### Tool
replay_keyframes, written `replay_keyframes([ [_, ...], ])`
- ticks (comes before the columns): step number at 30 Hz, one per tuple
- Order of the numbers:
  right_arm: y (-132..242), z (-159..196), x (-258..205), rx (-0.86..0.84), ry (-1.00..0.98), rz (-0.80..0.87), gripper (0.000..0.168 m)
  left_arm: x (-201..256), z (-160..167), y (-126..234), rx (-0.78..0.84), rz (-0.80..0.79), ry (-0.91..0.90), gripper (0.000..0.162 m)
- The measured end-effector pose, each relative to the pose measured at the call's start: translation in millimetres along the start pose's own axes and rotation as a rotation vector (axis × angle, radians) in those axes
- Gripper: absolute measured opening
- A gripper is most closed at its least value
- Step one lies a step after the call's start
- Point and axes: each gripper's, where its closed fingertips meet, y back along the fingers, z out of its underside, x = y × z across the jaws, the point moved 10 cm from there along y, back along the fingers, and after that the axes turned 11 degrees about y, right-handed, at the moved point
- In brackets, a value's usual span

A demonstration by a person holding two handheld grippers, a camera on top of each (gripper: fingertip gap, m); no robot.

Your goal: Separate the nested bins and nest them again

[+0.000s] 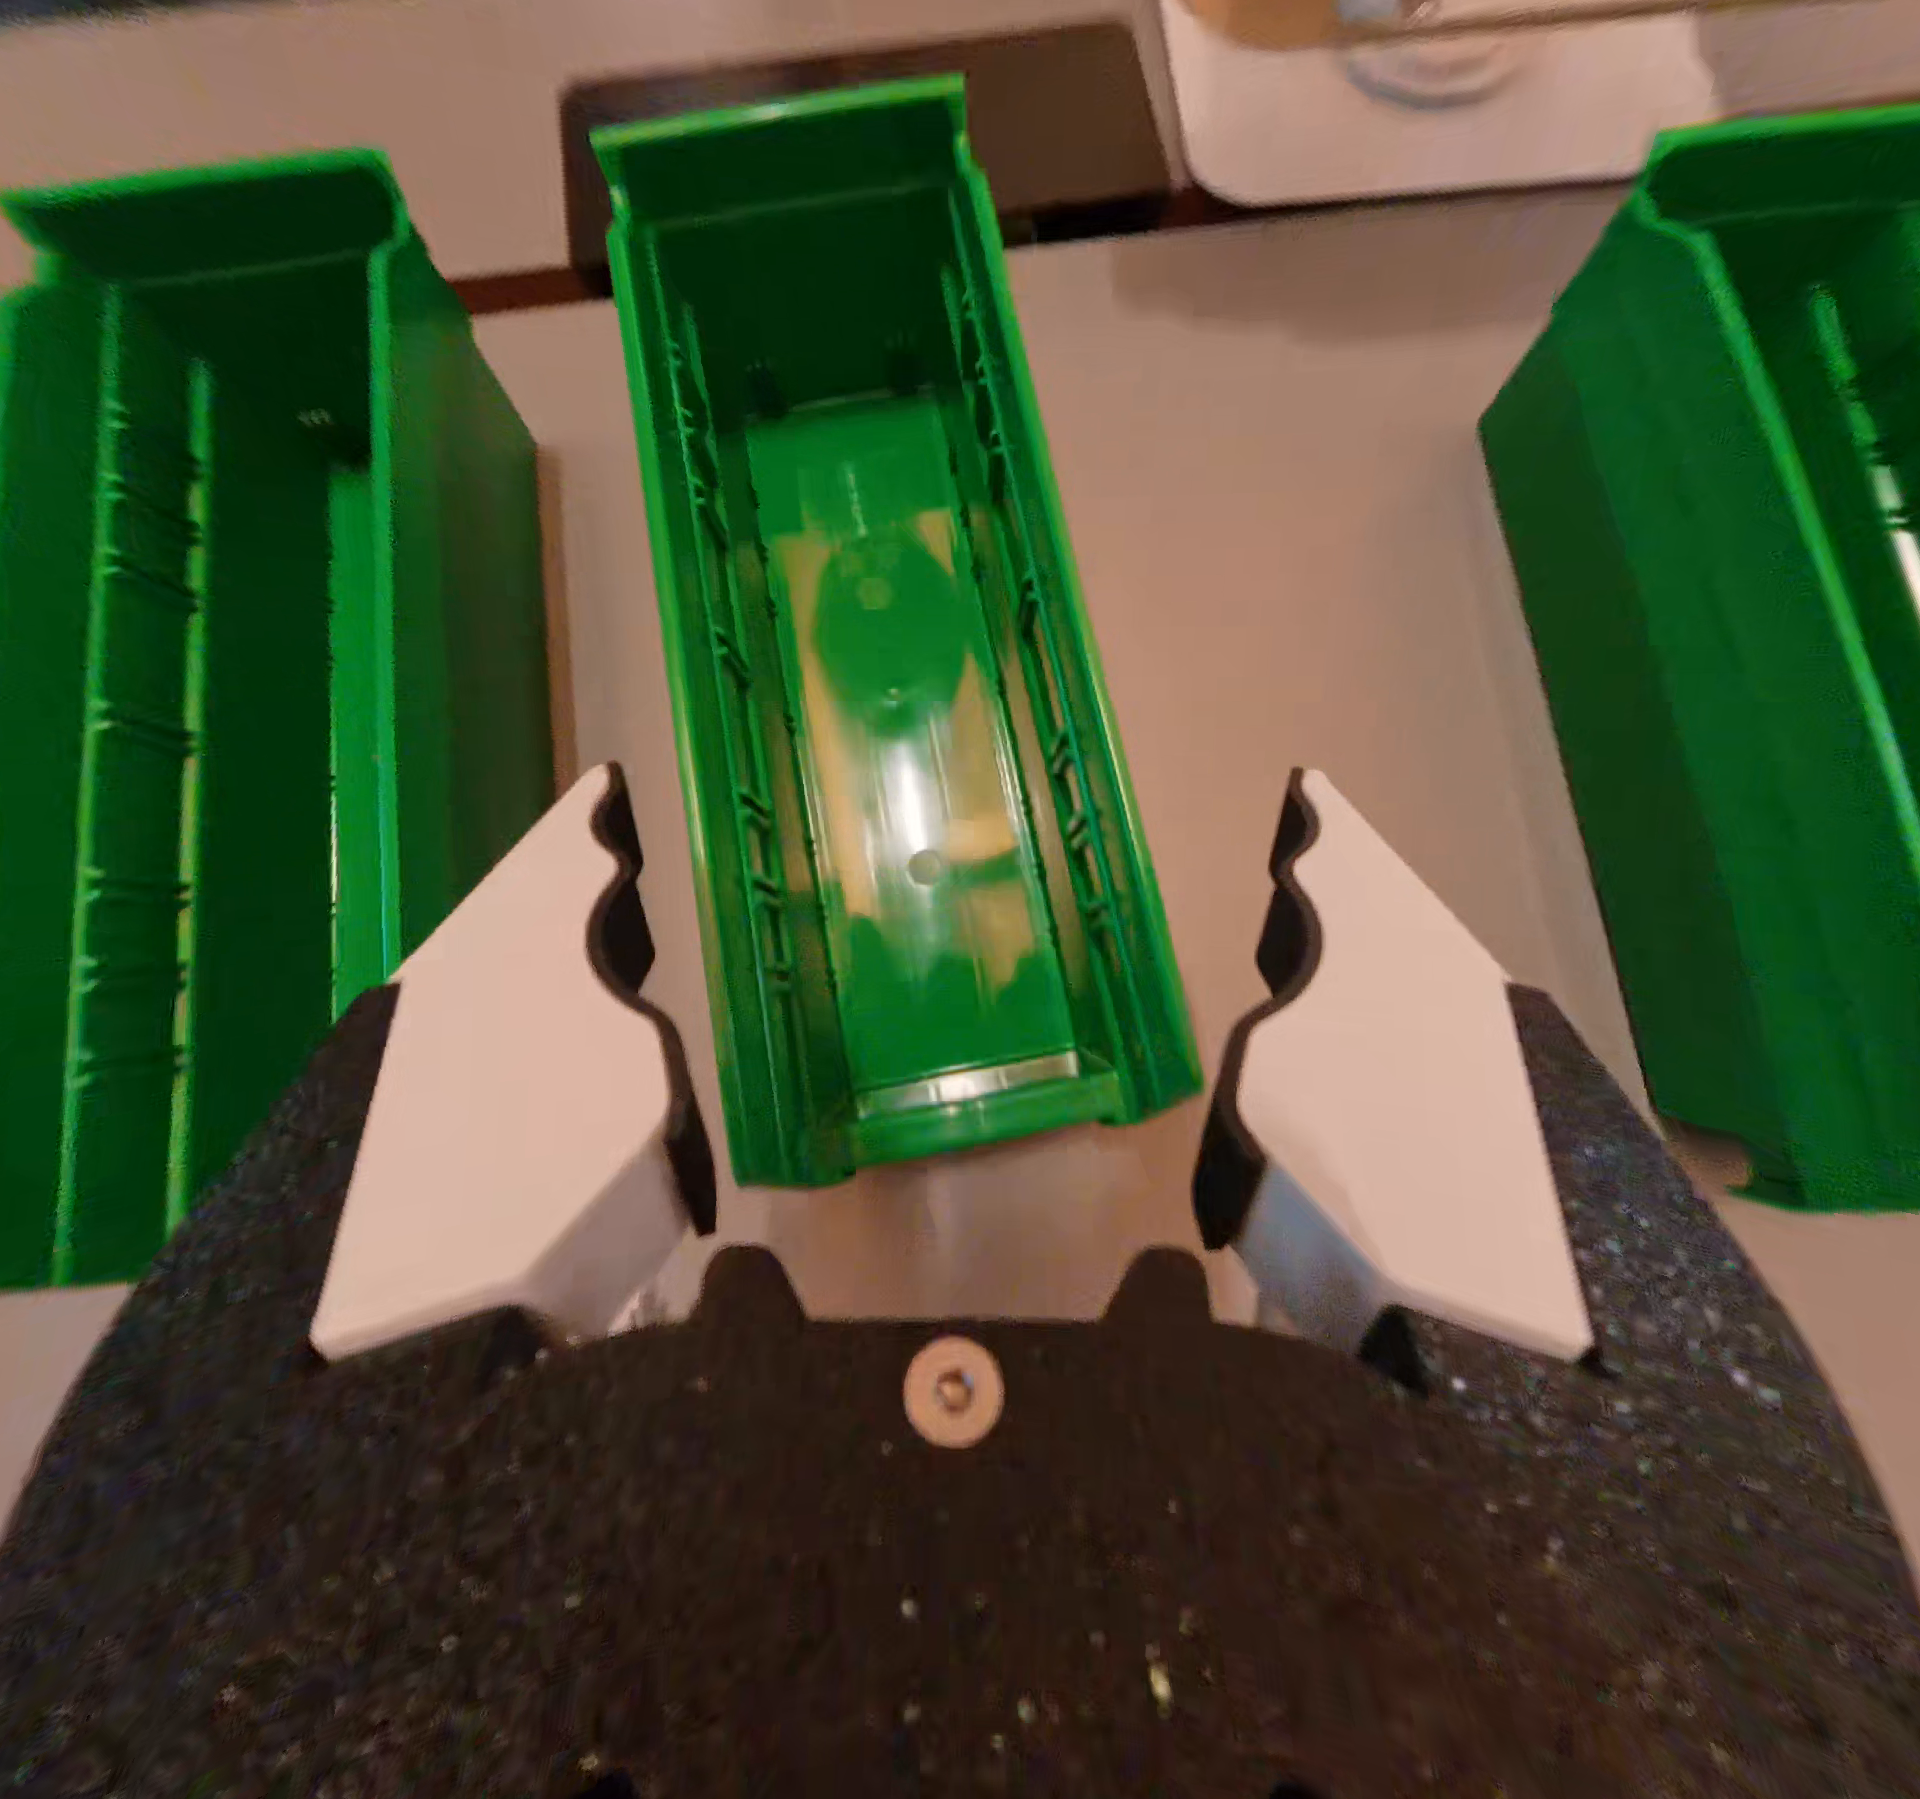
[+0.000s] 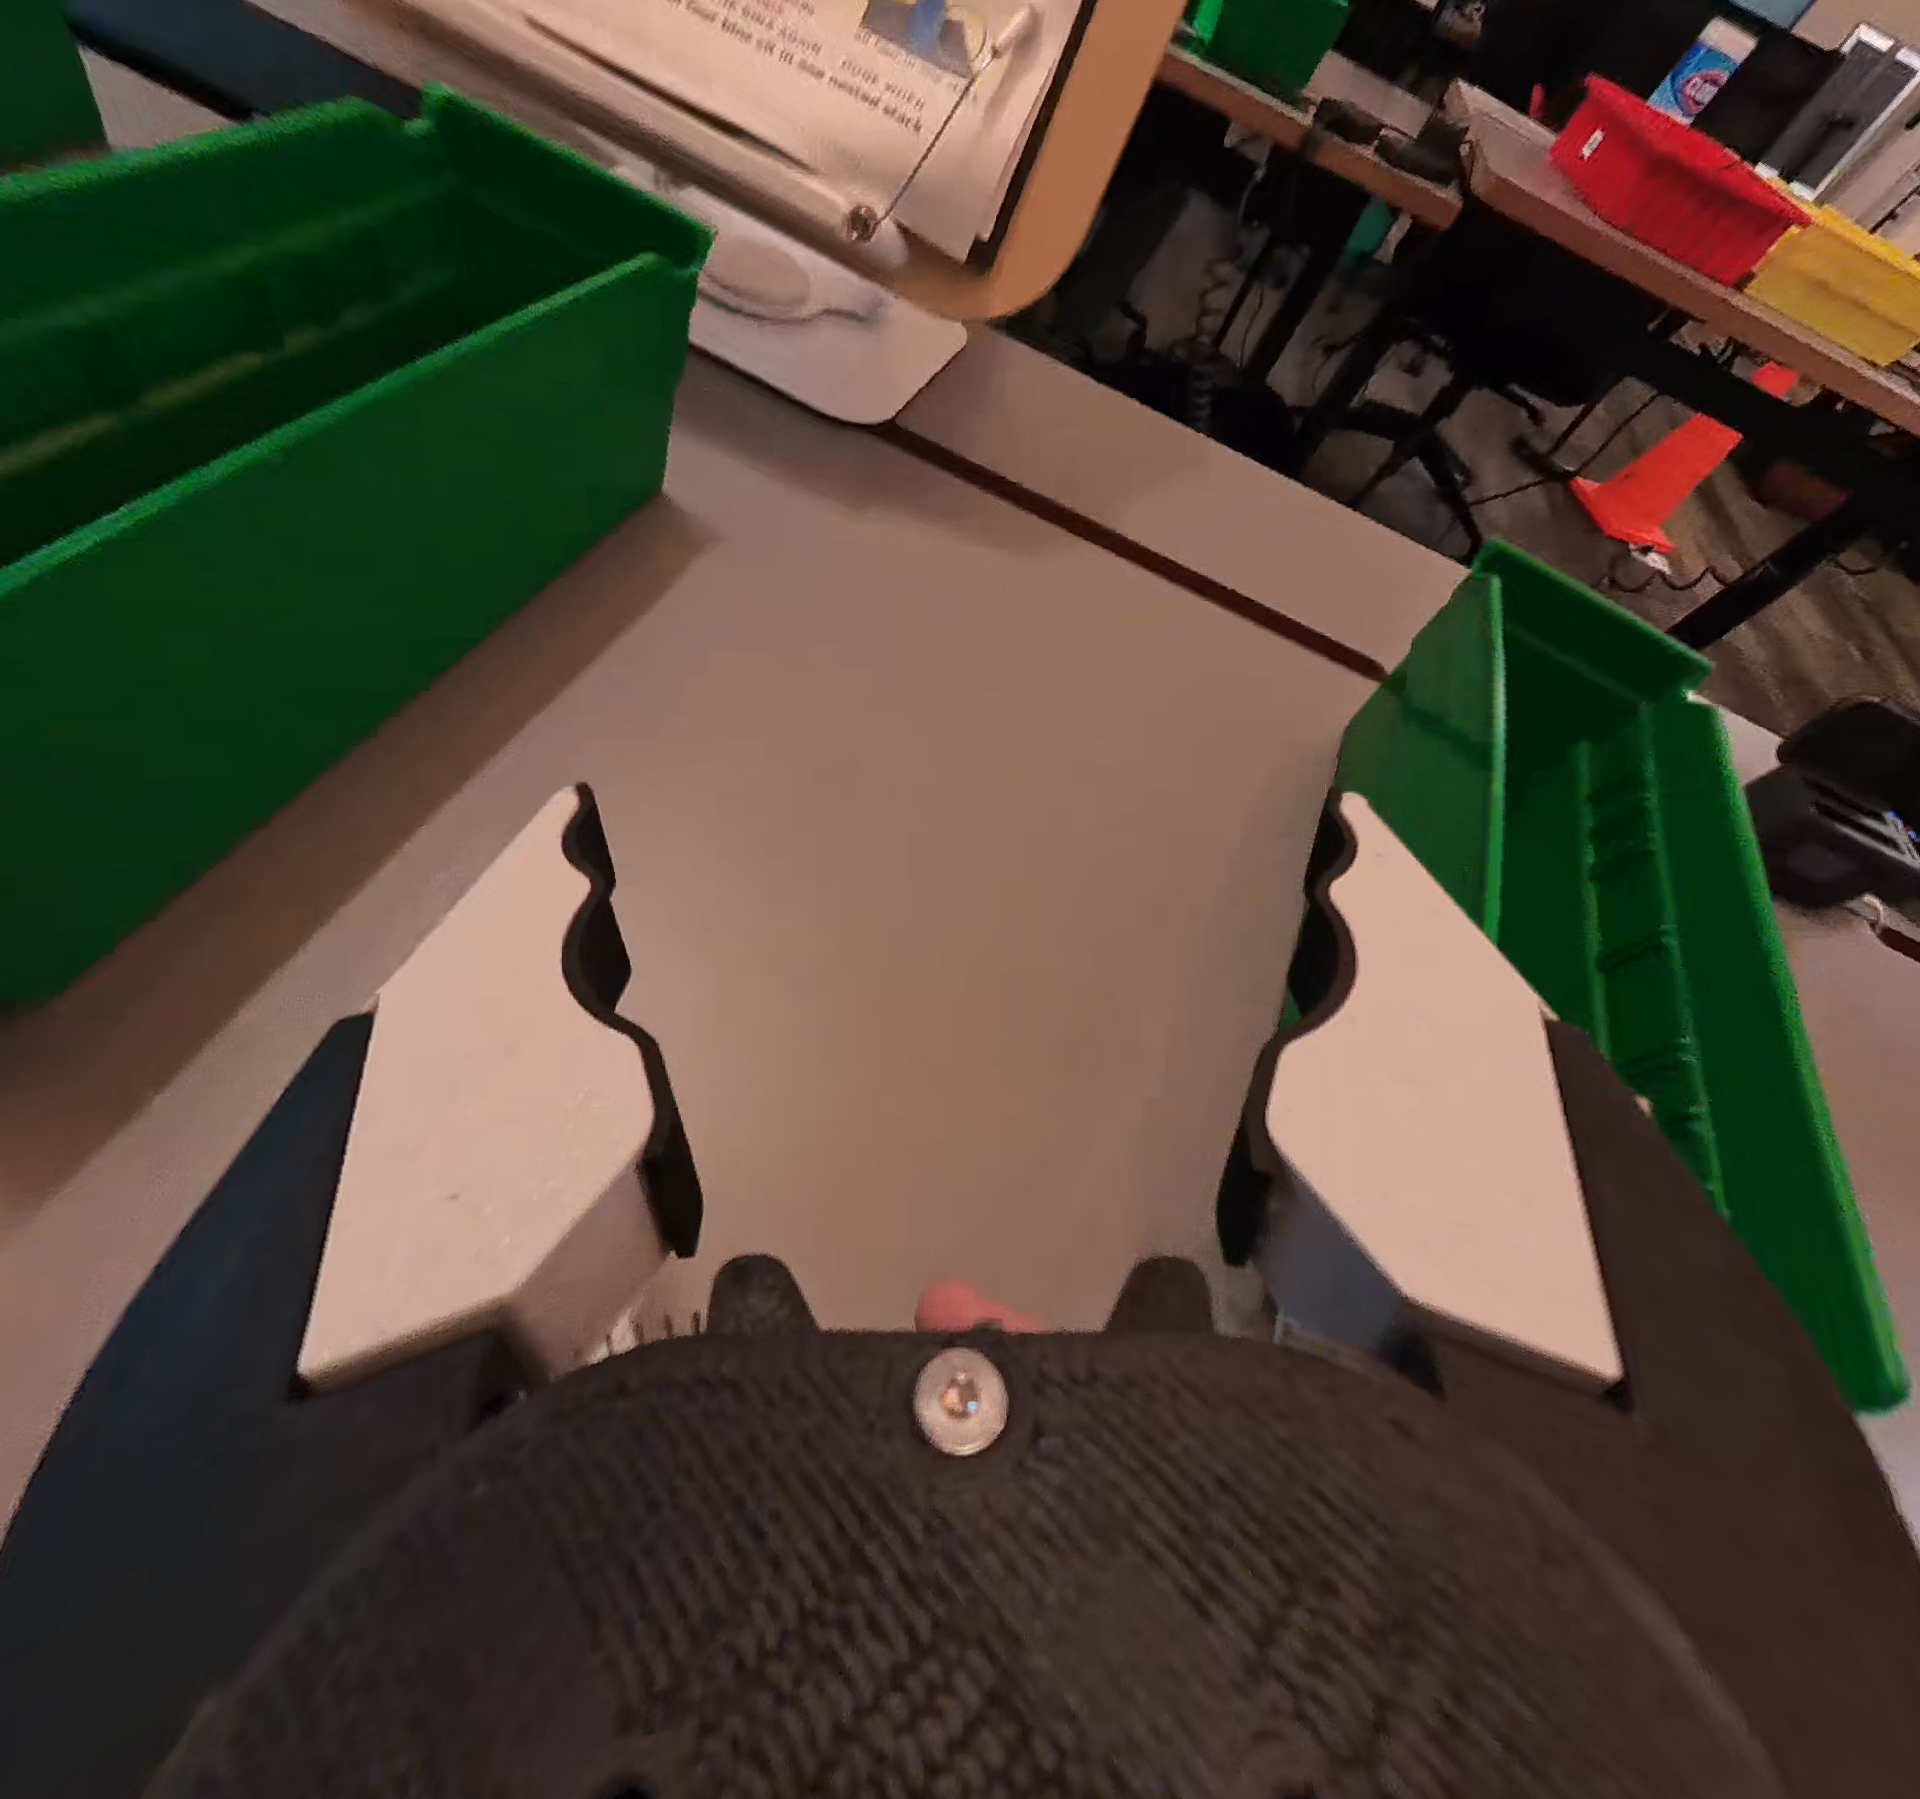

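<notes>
Judging progress: the green plastic bins stand apart on the grey table (image 1: pixel 1299 502) — the separating half looks done, the re-nesting not yet begun.
Landmark: the middle long green plastic bin (image 1: pixel 883 606), open side up, right ahead in the left wrist view.
Left-hand bin: a second long green plastic bin (image 1: pixel 208 658) stands beside the middle bin on its left, a strip of table between them.
Right-hand bin: a third green plastic bin (image 1: pixel 1714 658) stands on the middle bin's other side, farther off.
Fourth bin: the right wrist view shows one green bin at its left (image 2: pixel 312 450) and another (image 2: pixel 1621 918) just beside its right finger; whether either one is a fourth bin, I cannot tell.
Left gripper (image 1: pixel 956 783): jaws wide apart, empty, poised over the near end of the middle bin.
Right gripper (image 2: pixel 961 804): jaws wide apart, holding nothing, only bare table between them.
Backdrop: a tan-edged instruction board (image 2: pixel 748 35) stands at the table's far side.
Remaining: every bin must be stacked back into one — likely starting with the middle bin.
</notes>
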Motion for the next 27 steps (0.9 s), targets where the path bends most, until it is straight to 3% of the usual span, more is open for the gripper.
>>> replay_keyframes([
  [1,1.5,3.4,-4.6,0.008,-0.004,-0.005,0.131,-1.3,-11.0,-11.6,-0.059,-0.027,0.002,0.119],
  [5,6.6,13.0,-12.2,0.059,-0.05,-0.068,0.129,-4.0,-44.7,-56.7,-0.217,-0.146,-0.033,0.119],
  [8,14.0,16.0,-2.4,0.068,-0.037,-0.053,0.129,-2.6,-59.0,-82.6,-0.312,-0.113,-0.001,0.12],
  [11,16.5,27.7,6.2,0.072,-0.082,-0.061,0.129,-6.2,-60.8,-104.5,-0.436,-0.087,0.029,0.132],
  [15,20.1,40.1,19.6,0.052,-0.138,-0.047,0.128,-13.8,-54.4,-125.2,-0.552,-0.116,0.032,0.134],
  [21,21.9,49.4,27.0,0.034,-0.161,-0.058,0.124,-8.0,-57.8,-117.9,-0.618,-0.105,0.081,0.102],
  [27,22.3,47.1,25.3,0.049,-0.152,-0.076,0.119,31.9,-84.4,-66.9,-0.642,-0.046,0.204,0.097],
])
